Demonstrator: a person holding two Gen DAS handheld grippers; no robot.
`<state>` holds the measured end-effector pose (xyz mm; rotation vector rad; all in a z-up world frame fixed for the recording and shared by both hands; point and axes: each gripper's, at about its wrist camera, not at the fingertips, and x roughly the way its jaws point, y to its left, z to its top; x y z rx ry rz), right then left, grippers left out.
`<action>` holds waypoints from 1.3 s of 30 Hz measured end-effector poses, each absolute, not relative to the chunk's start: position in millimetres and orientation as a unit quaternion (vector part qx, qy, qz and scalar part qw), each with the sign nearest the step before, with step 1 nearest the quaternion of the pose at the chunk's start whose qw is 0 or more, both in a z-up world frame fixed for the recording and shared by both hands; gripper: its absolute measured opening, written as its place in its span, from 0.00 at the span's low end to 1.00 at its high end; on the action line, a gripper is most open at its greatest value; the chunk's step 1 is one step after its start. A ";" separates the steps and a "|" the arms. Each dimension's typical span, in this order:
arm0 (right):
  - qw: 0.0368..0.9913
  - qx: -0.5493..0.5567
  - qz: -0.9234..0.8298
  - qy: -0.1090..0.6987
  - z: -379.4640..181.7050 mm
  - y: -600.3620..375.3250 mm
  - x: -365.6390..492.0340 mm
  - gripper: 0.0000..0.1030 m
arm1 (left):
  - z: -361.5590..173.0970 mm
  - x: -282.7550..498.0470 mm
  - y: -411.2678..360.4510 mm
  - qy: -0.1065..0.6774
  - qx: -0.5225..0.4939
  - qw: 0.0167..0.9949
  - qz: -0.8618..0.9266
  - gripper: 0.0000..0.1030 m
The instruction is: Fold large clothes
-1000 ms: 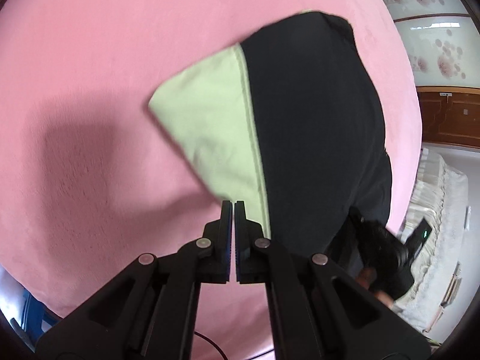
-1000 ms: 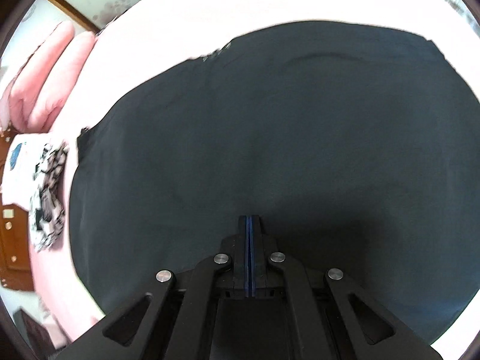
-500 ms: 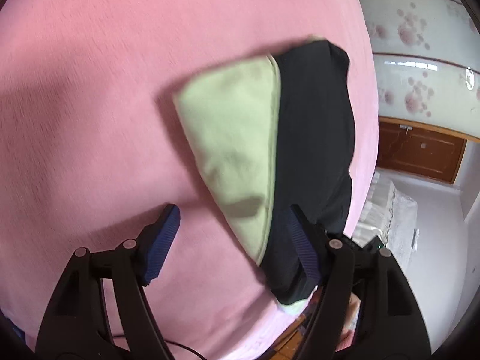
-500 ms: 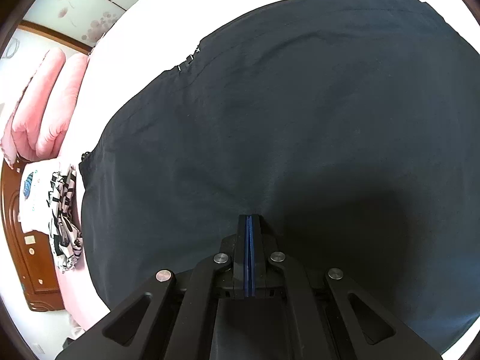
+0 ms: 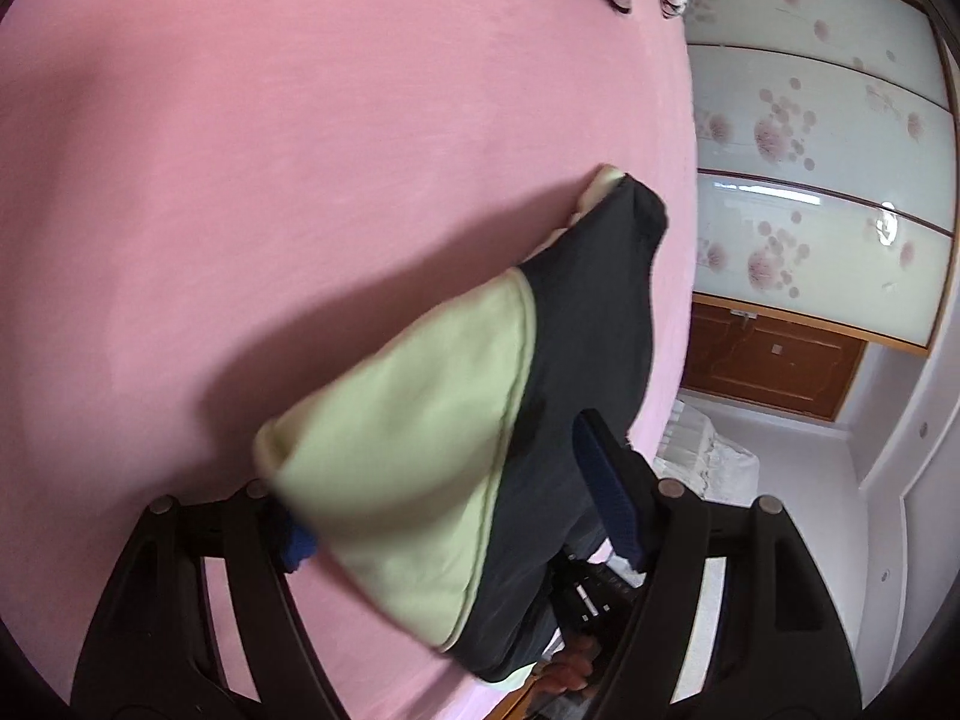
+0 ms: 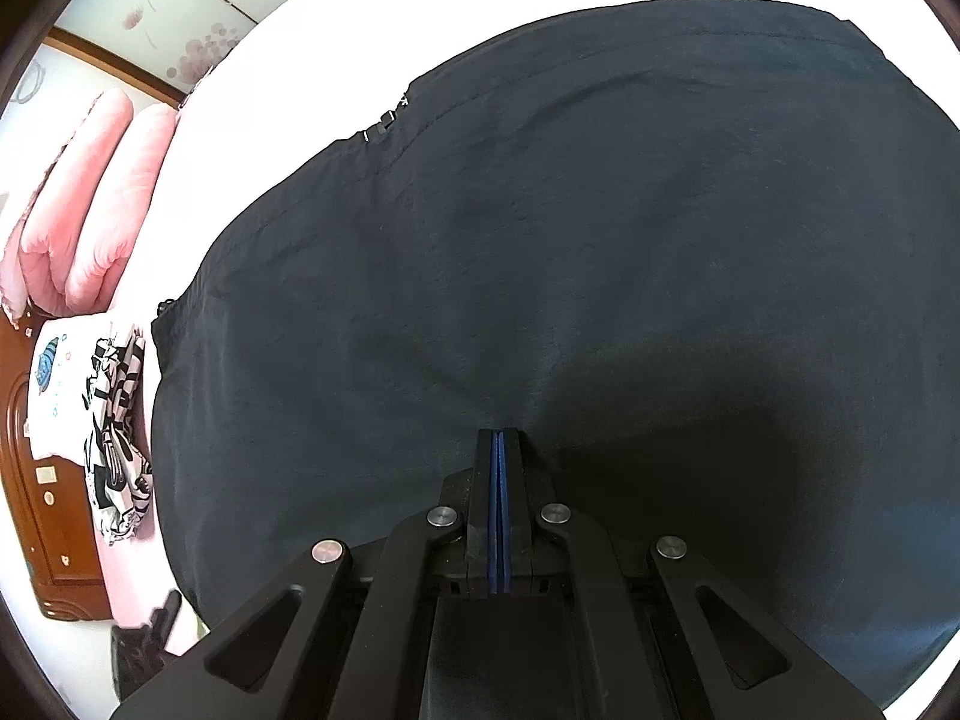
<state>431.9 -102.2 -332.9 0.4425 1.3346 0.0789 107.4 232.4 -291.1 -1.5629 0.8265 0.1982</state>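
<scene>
Black garment (image 5: 594,324) with pale-green lining lies between the left gripper (image 5: 456,516)'s parted, closing fingers; right gripper (image 6: 499,438) clenched.

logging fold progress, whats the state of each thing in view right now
left gripper: open, jaws just been closing, green sleeve between them, not pinched
green sleeve: folded across the black body, lifted off the bed
black garment: spread flat on the bed
right gripper: shut, tips over the black garment
patterned clothes: piled at the bed's edge
</scene>
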 end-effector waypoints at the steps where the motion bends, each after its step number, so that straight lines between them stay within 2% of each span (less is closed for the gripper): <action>1: 0.763 0.201 0.036 0.613 -332.9 -101.4 431.7 0.00 | -290.9 109.8 233.8 0.359 -0.681 0.633 0.084 0.45; 2: 0.764 0.198 0.037 0.614 -332.9 -100.5 431.9 0.00 | -290.6 107.3 237.7 0.361 -0.680 0.632 0.087 0.30; 4: 0.764 0.195 0.038 0.614 -332.5 -99.5 431.9 0.00 | -287.3 103.0 239.8 0.345 -0.687 0.634 0.079 0.16; 5: 0.765 0.196 0.038 0.613 -332.8 -99.7 431.3 0.00 | -282.5 100.2 238.8 0.331 -0.692 0.637 0.069 0.15; 10: 0.775 0.185 0.049 0.602 -333.9 -97.8 428.7 0.00 | -239.1 96.9 235.7 0.295 -0.691 0.660 0.003 0.12; 15: 0.792 0.170 0.064 0.583 -334.4 -97.1 421.9 0.00 | -179.5 123.2 211.0 0.308 -0.621 0.718 -0.058 0.12; 19: 0.784 0.200 0.092 0.581 -340.3 -109.2 422.3 0.00 | -119.6 142.6 162.0 0.308 -0.547 0.771 -0.106 0.11; 25: 0.739 0.270 0.160 0.597 -356.9 -140.9 431.9 0.00 | -60.5 164.2 56.0 0.326 -0.461 0.805 -0.181 0.11; 33: 0.678 0.329 0.253 0.607 -381.8 -178.9 444.3 0.00 | -47.3 190.9 -98.1 0.409 -0.325 0.828 -0.205 0.11; 39: 0.631 0.380 0.286 0.613 -400.1 -203.9 448.0 0.00 | -58.0 196.4 -158.2 0.448 -0.278 0.830 -0.180 0.11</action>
